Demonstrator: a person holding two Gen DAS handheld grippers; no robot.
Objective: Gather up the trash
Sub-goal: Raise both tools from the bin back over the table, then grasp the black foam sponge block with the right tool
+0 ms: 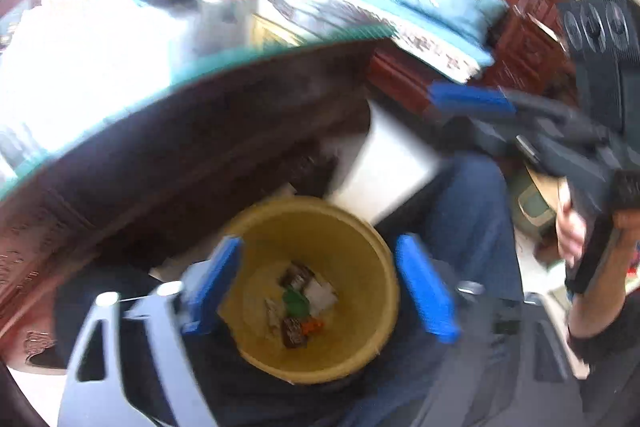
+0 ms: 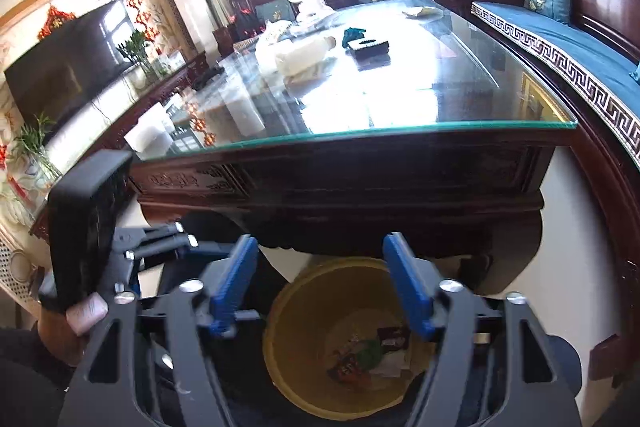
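A yellow waste bin stands on the floor below the table edge; it also shows in the right wrist view. Several wrappers and scraps lie on its bottom, also seen in the right wrist view. My left gripper is open and empty, directly above the bin mouth. My right gripper is open and empty, above the bin's near rim. The right gripper shows in the left wrist view, off to the right. The left wrist view is blurred.
A dark carved wooden table with a glass top stands just behind the bin. On it lie a black box, a teal cloth and white items. A blue-cushioned bench runs along the right. A TV stands left.
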